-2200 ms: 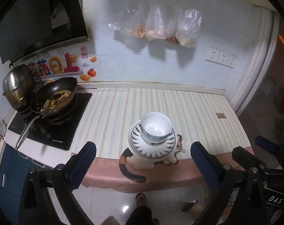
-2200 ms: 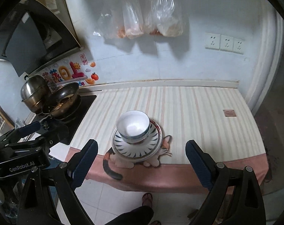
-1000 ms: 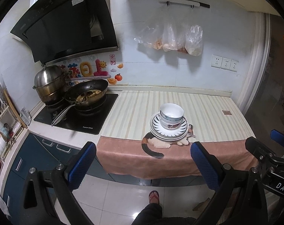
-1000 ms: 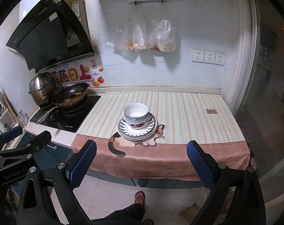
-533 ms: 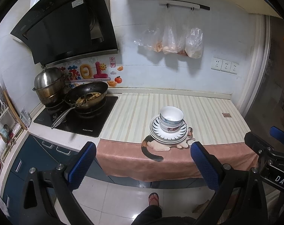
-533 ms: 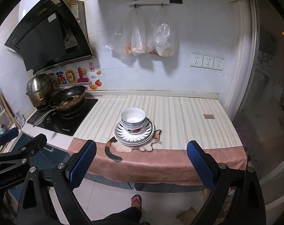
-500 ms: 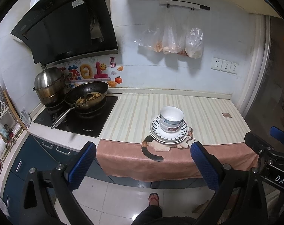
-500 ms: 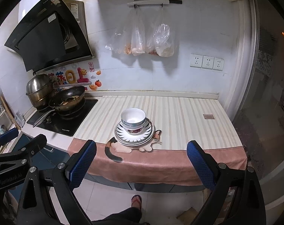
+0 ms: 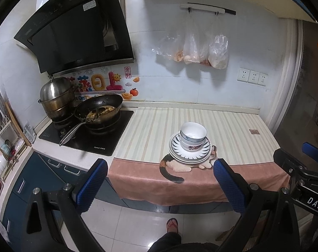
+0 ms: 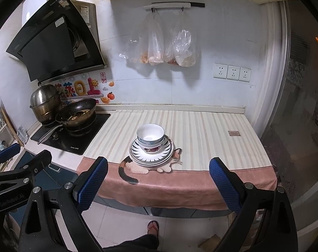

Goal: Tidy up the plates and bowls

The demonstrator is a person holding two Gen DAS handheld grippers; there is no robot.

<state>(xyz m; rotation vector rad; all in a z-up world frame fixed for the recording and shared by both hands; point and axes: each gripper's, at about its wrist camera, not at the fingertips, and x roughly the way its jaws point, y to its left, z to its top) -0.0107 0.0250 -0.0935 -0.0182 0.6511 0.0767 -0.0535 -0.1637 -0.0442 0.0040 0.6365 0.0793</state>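
Observation:
Nested white bowls (image 9: 193,135) (image 10: 150,137) stand on a stack of blue-rayed plates (image 9: 178,152) (image 10: 138,154) near the front edge of the striped counter (image 9: 154,126) (image 10: 201,130), partly over a cat picture on the pink cloth. My left gripper (image 9: 160,183) hangs open with nothing between its blue pads, well in front of the counter and above the floor. My right gripper (image 10: 158,181) is likewise open, held back from the counter edge. Each view shows the other gripper at its side.
A wok (image 9: 99,110) (image 10: 77,110) with food and a steel pot (image 9: 56,98) (image 10: 45,101) sit on the black hob at left under the hood. Plastic bags (image 9: 201,50) (image 10: 165,48) hang on the wall. A dish rack (image 9: 3,145) stands far left. A sandalled foot (image 9: 172,224) is on the tiled floor.
Both grippers have drawn back and away from the counter, so the stacked dishes look smaller and farther. The bowls and plates have not moved.

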